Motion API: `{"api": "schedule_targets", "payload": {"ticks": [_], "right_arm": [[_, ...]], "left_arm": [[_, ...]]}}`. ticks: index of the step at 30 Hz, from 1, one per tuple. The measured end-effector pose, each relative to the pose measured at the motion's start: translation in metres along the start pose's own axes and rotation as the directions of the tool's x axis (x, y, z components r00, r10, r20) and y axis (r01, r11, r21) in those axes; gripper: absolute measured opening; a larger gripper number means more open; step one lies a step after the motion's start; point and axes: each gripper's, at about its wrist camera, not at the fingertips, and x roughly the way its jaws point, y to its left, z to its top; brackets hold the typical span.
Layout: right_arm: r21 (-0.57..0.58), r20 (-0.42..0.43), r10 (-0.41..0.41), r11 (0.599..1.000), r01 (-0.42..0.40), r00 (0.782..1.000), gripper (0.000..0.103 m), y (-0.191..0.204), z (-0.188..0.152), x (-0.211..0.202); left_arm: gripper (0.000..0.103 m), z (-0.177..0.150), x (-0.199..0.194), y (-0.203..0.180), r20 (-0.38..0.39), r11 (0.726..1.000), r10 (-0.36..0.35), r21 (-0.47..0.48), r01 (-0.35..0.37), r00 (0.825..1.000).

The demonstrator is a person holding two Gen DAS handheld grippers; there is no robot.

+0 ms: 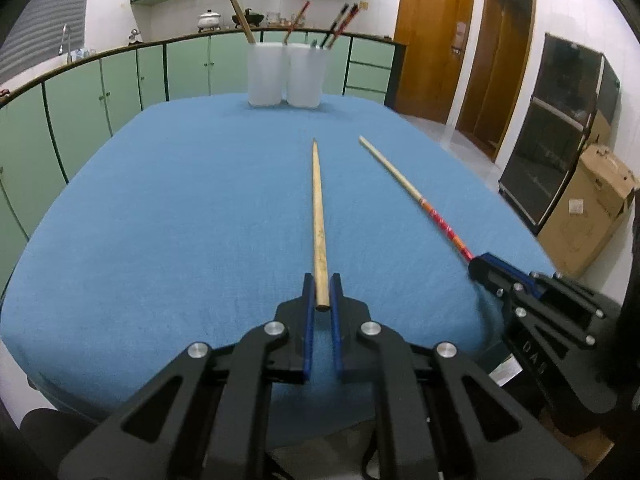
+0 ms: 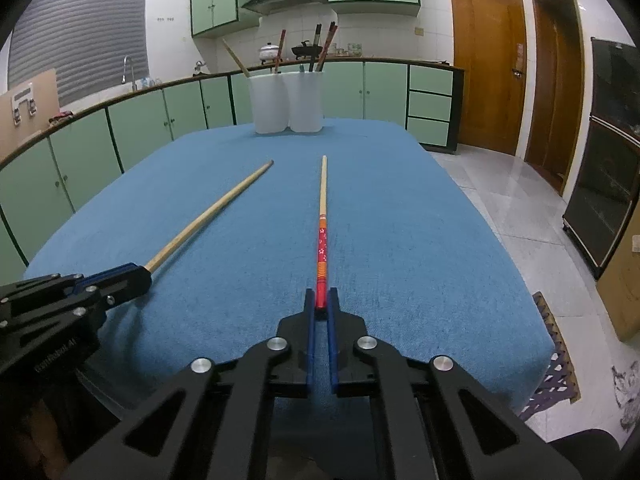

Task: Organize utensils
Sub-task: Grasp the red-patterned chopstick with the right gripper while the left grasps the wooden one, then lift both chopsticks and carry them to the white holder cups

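My left gripper (image 1: 321,286) is shut on the thick end of a plain wooden chopstick (image 1: 318,216), which points away over the blue tablecloth (image 1: 180,208). In the right wrist view the same gripper (image 2: 140,274) and plain chopstick (image 2: 208,216) lie at the left. My right gripper (image 2: 321,300) is shut on the red patterned end of a red-handled chopstick (image 2: 322,236); the left wrist view shows that gripper (image 1: 478,266) and red-handled chopstick (image 1: 408,184) at the right. Two white holders (image 1: 284,74) (image 2: 286,102) stand at the table's far edge with several chopsticks in them.
Green cabinets (image 2: 140,120) run behind the table under a counter with pots. Wooden doors (image 2: 486,68) and a dark glass cabinet (image 2: 608,152) stand to the right. A cardboard box (image 1: 588,208) sits on the floor by the table's right side.
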Motion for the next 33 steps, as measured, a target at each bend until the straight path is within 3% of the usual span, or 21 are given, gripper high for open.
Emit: {"api": "schedule_targets", "payload": {"ticks": [9,19,33], "right_arm": [[0.018,0.108,0.031,0.999,-0.033,0.994,0.005,-0.001,0.041,-0.048],[-0.050,0.180,0.073,0.997,-0.065,0.981,0.005,0.002,0.122,-0.083],[-0.200,0.021,0.122,0.973,-0.115,0.992,0.005,0.025,0.232,-0.034]], "left_arm": [[0.006,0.039,-0.047,0.006,0.103,0.998,-0.016,-0.058,0.022,0.995],[0.006,0.091,-0.086,0.011,0.190,0.999,-0.021,-0.044,0.030,0.981],[0.006,0.167,-0.064,0.019,0.115,0.997,-0.064,0.039,0.060,0.991]]}}
